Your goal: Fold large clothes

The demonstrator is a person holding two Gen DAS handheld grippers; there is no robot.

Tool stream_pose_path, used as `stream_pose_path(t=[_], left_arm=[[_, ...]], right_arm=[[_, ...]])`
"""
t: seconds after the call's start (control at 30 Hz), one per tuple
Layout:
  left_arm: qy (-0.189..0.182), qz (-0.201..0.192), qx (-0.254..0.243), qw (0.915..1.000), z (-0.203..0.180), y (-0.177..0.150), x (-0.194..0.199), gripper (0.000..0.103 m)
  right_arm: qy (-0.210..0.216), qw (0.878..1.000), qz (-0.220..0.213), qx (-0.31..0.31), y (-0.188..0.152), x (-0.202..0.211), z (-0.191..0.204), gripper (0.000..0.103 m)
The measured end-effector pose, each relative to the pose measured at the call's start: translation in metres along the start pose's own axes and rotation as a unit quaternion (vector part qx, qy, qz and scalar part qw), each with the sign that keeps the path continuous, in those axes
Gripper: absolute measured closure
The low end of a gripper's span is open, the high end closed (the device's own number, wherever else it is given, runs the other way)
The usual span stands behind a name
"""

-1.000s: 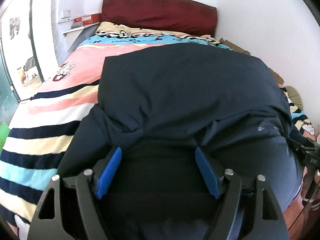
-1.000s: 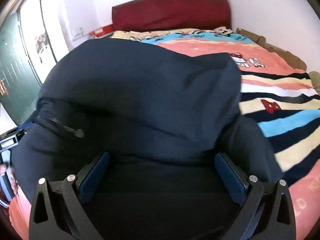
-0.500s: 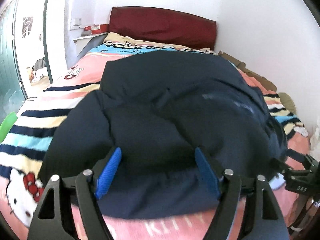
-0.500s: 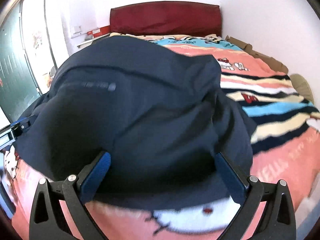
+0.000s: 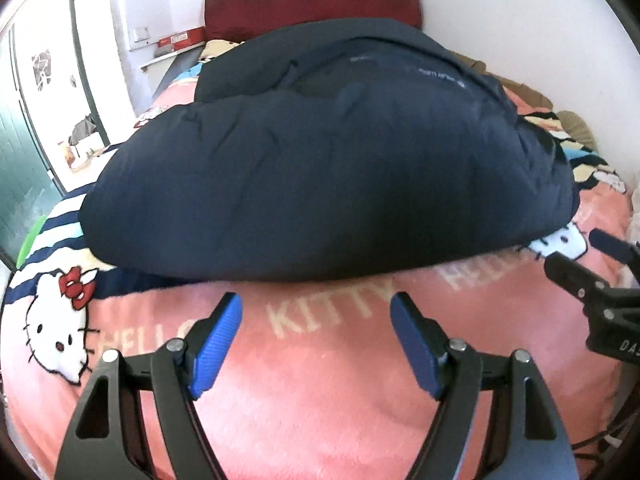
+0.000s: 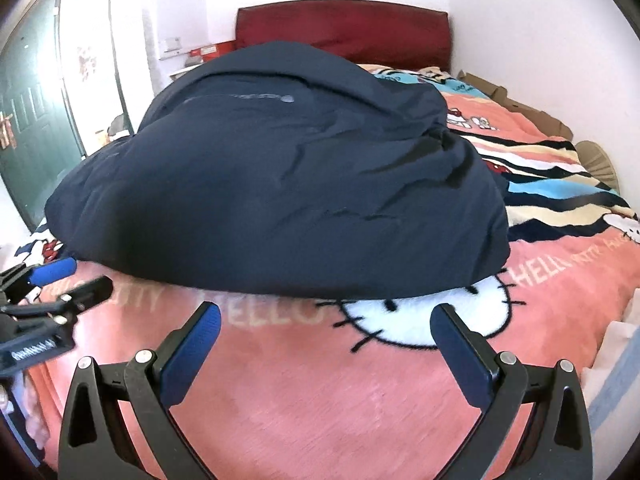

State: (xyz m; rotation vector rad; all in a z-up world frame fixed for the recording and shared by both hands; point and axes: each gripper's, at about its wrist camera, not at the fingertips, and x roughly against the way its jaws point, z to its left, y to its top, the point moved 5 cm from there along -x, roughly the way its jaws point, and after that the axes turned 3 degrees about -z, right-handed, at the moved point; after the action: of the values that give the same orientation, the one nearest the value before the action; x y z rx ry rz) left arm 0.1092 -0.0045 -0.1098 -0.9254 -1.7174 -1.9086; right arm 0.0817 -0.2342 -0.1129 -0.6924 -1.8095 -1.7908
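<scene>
Both grippers have drawn back from the dark jacket (image 5: 328,176), which a second ago filled the space between their fingers. It now lies bunched in a mound on the pink blanket (image 5: 320,400), below the red headboard (image 5: 312,8). The left gripper (image 5: 316,340) and right gripper (image 6: 326,352) hang spread apart, holding nothing, just short of the jacket's near edge.

navy padded jacket (image 5: 328,168), folded, puffy mound, lying on bed
</scene>
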Motion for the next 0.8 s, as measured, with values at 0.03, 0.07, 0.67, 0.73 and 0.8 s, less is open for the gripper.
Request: stream_pose_path(t=[0.03, 0.07, 0.67, 0.73, 0.8], left_arm=[[-0.007, 0.000, 0.004, 1.0000, 0.000, -0.002, 0.002, 0.028], [-0.012, 0.000, 0.007, 0.9999, 0.000, -0.002, 0.002, 0.028], [0.015, 0.009, 0.010, 0.9998, 0.005, -0.008, 0.007, 0.028], [0.014, 0.009, 0.013, 0.9998, 0.006, -0.008, 0.008, 0.028], [0.014, 0.009, 0.013, 0.9998, 0.006, -0.008, 0.008, 0.028]], right_arm=[[0.003, 1.000, -0.001, 0.001, -0.001, 0.001, 0.002, 0.001], [0.005, 1.000, -0.002, 0.002, -0.002, 0.002, 0.003, 0.001], [0.012, 1.000, -0.004, 0.003, -0.013, 0.005, 0.012, 0.001], [0.013, 1.000, -0.005, 0.004, -0.014, 0.006, 0.014, 0.001], [0.014, 1.000, -0.008, 0.005, -0.014, 0.007, 0.015, 0.001]])
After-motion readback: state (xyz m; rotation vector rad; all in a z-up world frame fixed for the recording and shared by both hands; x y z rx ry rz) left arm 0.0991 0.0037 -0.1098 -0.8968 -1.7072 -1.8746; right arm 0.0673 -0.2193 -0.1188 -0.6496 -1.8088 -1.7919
